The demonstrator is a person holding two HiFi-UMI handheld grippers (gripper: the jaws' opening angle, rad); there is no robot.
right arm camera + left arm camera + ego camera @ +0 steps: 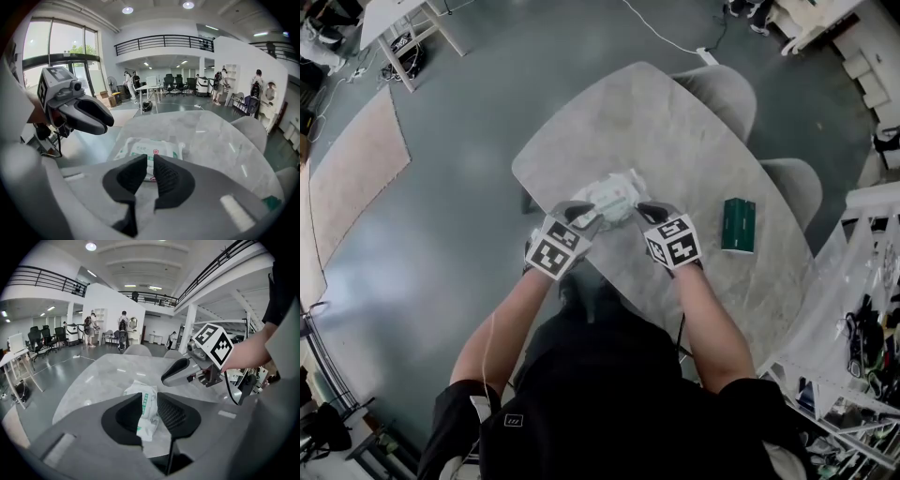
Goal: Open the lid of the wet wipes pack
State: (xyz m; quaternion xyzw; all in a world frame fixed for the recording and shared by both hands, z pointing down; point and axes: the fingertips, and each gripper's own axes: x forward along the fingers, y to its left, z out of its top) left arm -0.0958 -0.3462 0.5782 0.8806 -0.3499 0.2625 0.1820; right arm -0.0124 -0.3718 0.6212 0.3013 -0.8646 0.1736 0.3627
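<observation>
Rug [352,164] on the floor at 9 o'clock, well off the table [675,122]. Left gripper [149,401]: jaws narrow, clamped on the near end of the pack [614,194]. Pack crumpled, lying on the table's near-left part, at 12 o'clock from the person. Right gripper [150,161] sits at the pack's 3 o'clock side, jaws almost together, pinching its printed edge; whether that edge is the lid, cannot tell. The grippers face each other across the pack, tips near but apart. Green box [738,225] at 3 o'clock of the right gripper, lying clear. Two chairs [727,94] at the table's far edge, 1 o'clock. White rack [862,281] stands just beside the table's right.
</observation>
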